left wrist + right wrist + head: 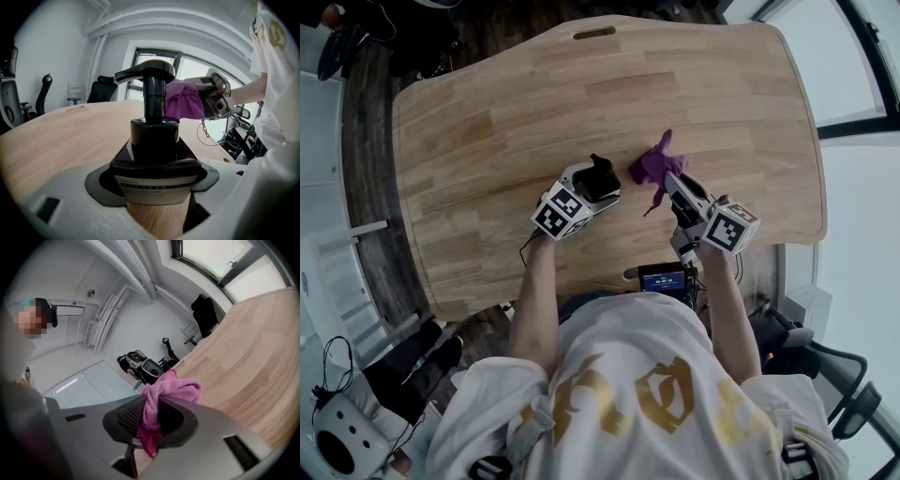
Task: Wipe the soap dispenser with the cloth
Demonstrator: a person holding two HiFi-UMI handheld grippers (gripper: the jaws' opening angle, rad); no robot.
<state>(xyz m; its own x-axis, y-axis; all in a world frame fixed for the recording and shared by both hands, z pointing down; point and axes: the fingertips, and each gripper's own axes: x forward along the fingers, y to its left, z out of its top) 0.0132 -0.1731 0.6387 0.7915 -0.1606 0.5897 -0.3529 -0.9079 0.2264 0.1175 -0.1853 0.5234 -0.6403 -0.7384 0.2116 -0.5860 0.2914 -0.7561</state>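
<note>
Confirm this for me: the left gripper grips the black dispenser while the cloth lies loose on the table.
Wrong about the cloth. It does not lie loose on the table: the right gripper has it clamped between its jaws, as the right gripper view shows. The rest stands: the left gripper grips the black dispenser.

The soap dispenser (pixel 154 140) is of glossy, smooth plastic with a matt paper label (pixel 157 187) on it, the cloth (pixel 176 390) is a soft, fuzzy fabric, and the worktop (pixel 534 103) is smooth wood with visible grain and a matt finish.
</note>
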